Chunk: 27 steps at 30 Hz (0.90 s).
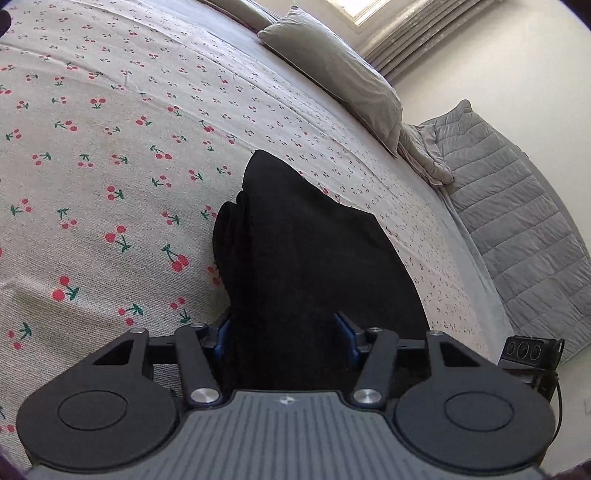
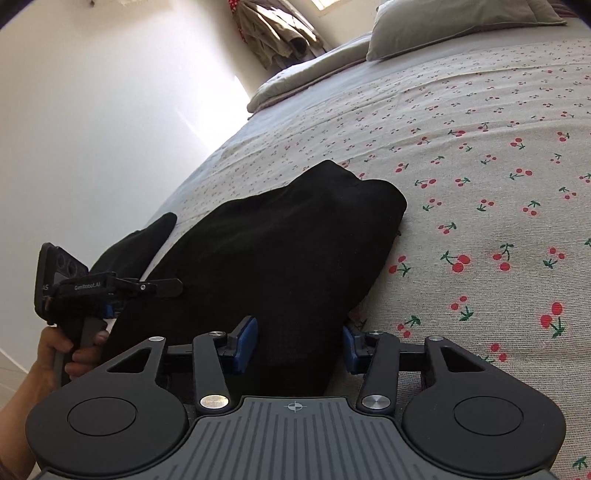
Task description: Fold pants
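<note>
Black pants (image 1: 306, 258) lie bunched on a cherry-print bedspread (image 1: 110, 147). In the left wrist view my left gripper (image 1: 282, 332) has its blue fingers (image 1: 221, 332) wide apart, with pants fabric lying between them. In the right wrist view the pants (image 2: 277, 243) form a thick folded mass. My right gripper (image 2: 297, 345) is also spread, with its blue fingers (image 2: 245, 343) either side of the pants' near end. The left gripper (image 2: 110, 291) shows at the left in the right wrist view, held by a hand against the pants' edge.
Grey pillows (image 1: 332, 70) lie at the head of the bed. A grey quilted blanket (image 1: 517, 229) lies beside the bed edge. A white wall (image 2: 92, 110) runs along the bed's left side. Clothes (image 2: 273, 33) hang at the far corner.
</note>
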Each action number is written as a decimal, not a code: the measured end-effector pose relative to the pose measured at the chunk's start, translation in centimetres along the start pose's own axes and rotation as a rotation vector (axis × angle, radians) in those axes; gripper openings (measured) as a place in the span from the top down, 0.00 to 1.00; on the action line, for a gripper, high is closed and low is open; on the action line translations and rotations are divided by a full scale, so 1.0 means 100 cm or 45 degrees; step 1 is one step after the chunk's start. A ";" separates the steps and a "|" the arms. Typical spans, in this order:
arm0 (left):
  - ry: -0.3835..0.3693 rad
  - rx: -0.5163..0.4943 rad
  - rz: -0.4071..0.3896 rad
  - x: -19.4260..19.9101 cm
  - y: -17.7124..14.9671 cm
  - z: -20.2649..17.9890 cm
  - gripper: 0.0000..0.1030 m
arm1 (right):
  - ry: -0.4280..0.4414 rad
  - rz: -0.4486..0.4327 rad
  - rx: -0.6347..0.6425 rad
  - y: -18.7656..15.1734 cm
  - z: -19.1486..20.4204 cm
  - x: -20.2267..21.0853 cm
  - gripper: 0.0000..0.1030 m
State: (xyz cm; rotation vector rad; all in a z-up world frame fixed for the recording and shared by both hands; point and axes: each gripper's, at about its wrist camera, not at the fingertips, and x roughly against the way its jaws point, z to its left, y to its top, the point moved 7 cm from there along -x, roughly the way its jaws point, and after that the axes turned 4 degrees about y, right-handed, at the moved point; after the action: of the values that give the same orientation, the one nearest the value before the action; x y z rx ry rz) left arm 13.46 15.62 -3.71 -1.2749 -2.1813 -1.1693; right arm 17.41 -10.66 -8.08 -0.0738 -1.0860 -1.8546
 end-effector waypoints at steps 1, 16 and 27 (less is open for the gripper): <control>-0.016 0.021 0.000 0.000 -0.003 -0.001 0.63 | 0.011 -0.005 -0.024 0.001 -0.002 -0.002 0.74; -0.228 0.082 -0.120 -0.036 -0.009 -0.075 0.73 | 0.027 -0.155 -0.071 0.041 -0.021 0.065 0.88; -0.347 0.103 -0.181 -0.084 0.012 -0.111 0.74 | -0.057 -0.322 0.003 0.095 -0.050 0.100 0.88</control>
State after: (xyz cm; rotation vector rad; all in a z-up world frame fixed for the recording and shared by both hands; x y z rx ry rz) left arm 17.85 2.49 -1.96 -1.3303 -2.5243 -0.9947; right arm 20.94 -22.60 -0.25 0.0247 -1.1718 -2.0854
